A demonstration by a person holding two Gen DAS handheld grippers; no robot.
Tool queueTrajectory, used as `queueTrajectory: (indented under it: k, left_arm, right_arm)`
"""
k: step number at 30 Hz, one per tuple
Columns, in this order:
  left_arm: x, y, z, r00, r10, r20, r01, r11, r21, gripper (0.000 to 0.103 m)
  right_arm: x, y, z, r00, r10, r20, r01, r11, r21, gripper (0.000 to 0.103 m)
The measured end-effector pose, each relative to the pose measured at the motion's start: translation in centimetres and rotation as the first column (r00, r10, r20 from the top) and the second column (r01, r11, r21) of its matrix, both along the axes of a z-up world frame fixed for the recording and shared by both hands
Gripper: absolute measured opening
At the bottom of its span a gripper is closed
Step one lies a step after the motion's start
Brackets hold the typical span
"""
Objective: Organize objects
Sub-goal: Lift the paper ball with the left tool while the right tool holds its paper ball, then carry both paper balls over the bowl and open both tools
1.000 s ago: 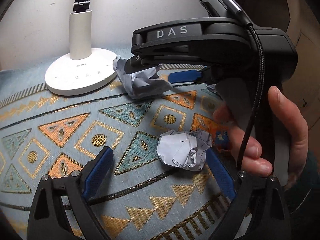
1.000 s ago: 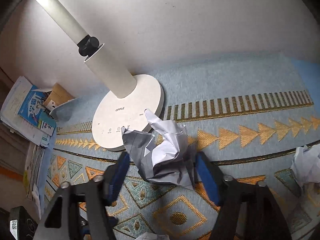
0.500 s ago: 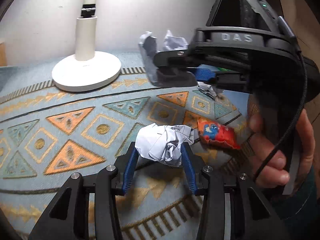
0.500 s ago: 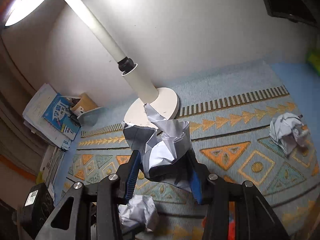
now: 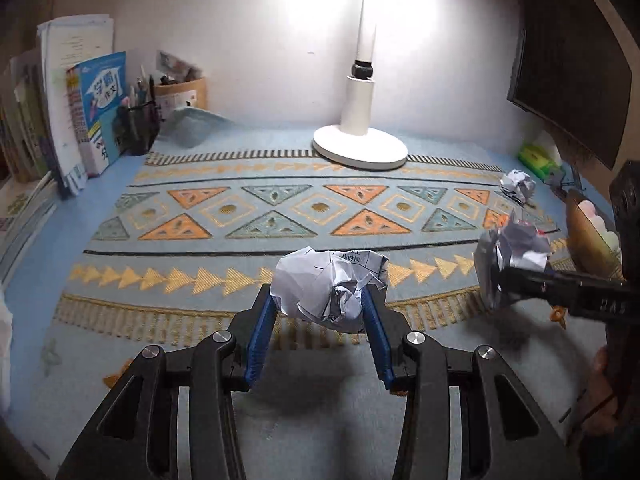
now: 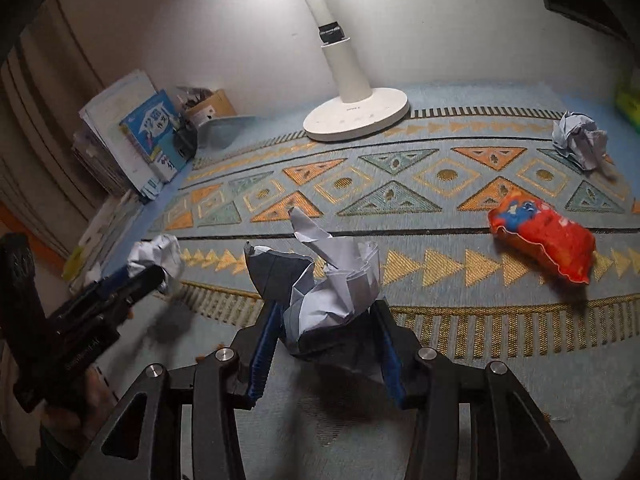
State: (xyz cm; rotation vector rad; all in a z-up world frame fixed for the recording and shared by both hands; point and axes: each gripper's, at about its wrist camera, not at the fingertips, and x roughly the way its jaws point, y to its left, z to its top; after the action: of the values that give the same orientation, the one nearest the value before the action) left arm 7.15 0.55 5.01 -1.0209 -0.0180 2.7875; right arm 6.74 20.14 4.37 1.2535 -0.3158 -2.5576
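My left gripper [image 5: 320,312] is shut on a white crumpled paper ball [image 5: 328,284] and holds it above the patterned mat's front edge. My right gripper [image 6: 326,328] is shut on a grey-and-white crumpled paper wad [image 6: 320,284], also lifted off the mat. The right gripper with its wad [image 5: 512,256] shows at the right in the left wrist view. The left gripper with its ball [image 6: 156,256] shows at the left in the right wrist view. A third paper ball [image 6: 580,140] lies at the mat's far right. A red snack packet [image 6: 544,240] lies on the mat.
A white desk lamp base [image 5: 360,148] stands at the back centre of the patterned mat [image 5: 260,208]. Books [image 5: 80,112], a pen holder [image 5: 134,128] and a cardboard box [image 5: 182,94] crowd the back left. A dark monitor [image 5: 568,72] hangs at the right, with a green item [image 5: 538,158] below it.
Both grippers have pulled back and up toward the front of the mat with their paper wads. The left gripper went from open around its ball to shut on it.
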Motion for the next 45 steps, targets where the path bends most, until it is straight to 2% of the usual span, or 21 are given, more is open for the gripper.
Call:
queueTrajectory:
  k: [1, 2, 3, 4, 7, 11, 17, 20, 22, 23, 25, 26, 27, 28, 31, 36, 39, 41, 45]
  left_arm:
    - [0.3, -0.2, -0.1, 1.0, -0.001, -0.017, 0.001, 1.0, 0.0, 0.04]
    - [0.2, -0.3, -0.3, 1.0, 0.003, -0.017, -0.003, 1.0, 0.0, 0.04]
    - [0.0, -0.3, -0.7, 1.0, 0.01, -0.005, -0.01, 1.0, 0.008, 0.04]
    - [-0.2, -0.4, -1.1, 1.0, 0.012, 0.004, -0.012, 1.0, 0.013, 0.04]
    - [-0.1, -0.2, -1.3, 1.0, 0.007, -0.009, -0.007, 1.0, -0.018, 0.042]
    - [0.1, 0.3, -1.5, 1.0, -0.003, -0.012, 0.003, 0.999, -0.044, 0.042]
    - [0.5, 0.7, -1.3, 0.999, -0.015, -0.036, 0.013, 0.998, -0.062, 0.042]
    - [0.4, 0.6, -1.4, 1.0, -0.016, -0.022, 0.015, 0.998, -0.055, 0.042]
    - [0.1, 0.7, -1.6, 0.999, -0.046, 0.007, 0.047, 0.998, -0.048, 0.049]
    - [-0.2, 0.9, -1.8, 0.996, -0.081, 0.039, 0.082, 0.996, -0.038, 0.05]
    - [-0.7, 1.2, -2.3, 0.982, -0.158, 0.102, 0.16, 0.987, -0.01, 0.055]
    - [-0.9, 1.3, -2.5, 0.98, -0.16, 0.121, 0.162, 0.987, -0.008, 0.058]
    - [-1.0, 1.3, -2.6, 0.982, -0.142, 0.125, 0.145, 0.989, -0.014, 0.067]
    - [-0.9, 1.1, -2.5, 0.984, -0.131, 0.118, 0.133, 0.991, -0.011, 0.071]
    - [-0.9, 0.3, -2.3, 0.984, -0.14, 0.109, 0.134, 0.99, 0.053, 0.078]
    - [-1.4, -1.9, -2.5, 0.99, -0.08, 0.115, 0.061, 0.985, 0.159, 0.078]
    - [-2.3, -3.8, -3.3, 0.978, -0.079, 0.192, 0.025, 0.963, 0.268, 0.078]
    - [-2.1, -4.9, -3.5, 0.977, -0.07, 0.201, -0.001, 0.943, 0.332, 0.078]
    - [-1.7, -5.7, -3.4, 0.981, -0.002, 0.195, -0.064, 0.942, 0.328, 0.078]
  right_arm:
    - [0.0, 0.1, -0.1, 1.0, 0.002, 0.001, -0.002, 1.0, -0.001, 0.047]
    - [-0.1, 0.1, -0.2, 1.0, 0.001, 0.001, -0.001, 1.0, 0.006, 0.057]
    - [-0.1, 0.2, -0.3, 1.0, -0.018, 0.001, 0.018, 0.999, 0.028, 0.074]
    - [-0.1, 0.3, -0.3, 0.999, -0.041, 0.001, 0.041, 0.998, 0.049, 0.077]
    - [0.1, 0.0, -0.1, 1.0, -0.022, -0.022, 0.023, 0.999, 0.046, 0.078]
    - [0.5, -0.9, 0.2, 0.998, -0.029, -0.051, 0.034, 0.993, 0.111, 0.079]
    - [0.8, -2.0, 0.4, 0.996, -0.019, -0.085, 0.034, 0.984, 0.176, 0.079]
    - [0.5, -2.8, 0.1, 0.997, -0.019, -0.077, 0.036, 0.973, 0.226, 0.077]
    - [0.3, -3.2, -0.3, 0.999, 0.012, -0.052, 0.0, 0.973, 0.23, 0.062]
    - [0.3, -3.3, -0.4, 0.999, 0.022, -0.046, -0.011, 0.973, 0.229, 0.052]
    - [0.4, -3.3, -0.4, 0.998, 0.021, -0.056, -0.008, 0.974, 0.227, 0.048]
    - [0.5, -3.2, -0.2, 0.998, 0.022, -0.065, -0.008, 0.976, 0.218, 0.048]
    - [0.6, -3.1, 0.0, 0.997, 0.023, -0.074, -0.008, 0.978, 0.207, 0.048]
    - [0.8, -3.0, 0.1, 0.996, 0.025, -0.083, -0.008, 0.98, 0.197, 0.048]
    - [1.0, -3.1, 0.3, 0.995, 0.03, -0.094, -0.012, 0.981, 0.194, 0.048]
    - [1.1, -3.4, 0.2, 0.995, 0.039, -0.094, -0.019, 0.979, 0.202, 0.048]
    - [0.9, -3.2, 0.1, 0.996, 0.038, -0.084, -0.021, 0.982, 0.189, 0.048]
    - [0.8, -3.1, 0.1, 0.996, 0.041, -0.082, -0.026, 0.983, 0.183, 0.048]
    - [0.9, -3.2, 0.1, 0.995, 0.045, -0.088, -0.028, 0.982, 0.185, 0.048]
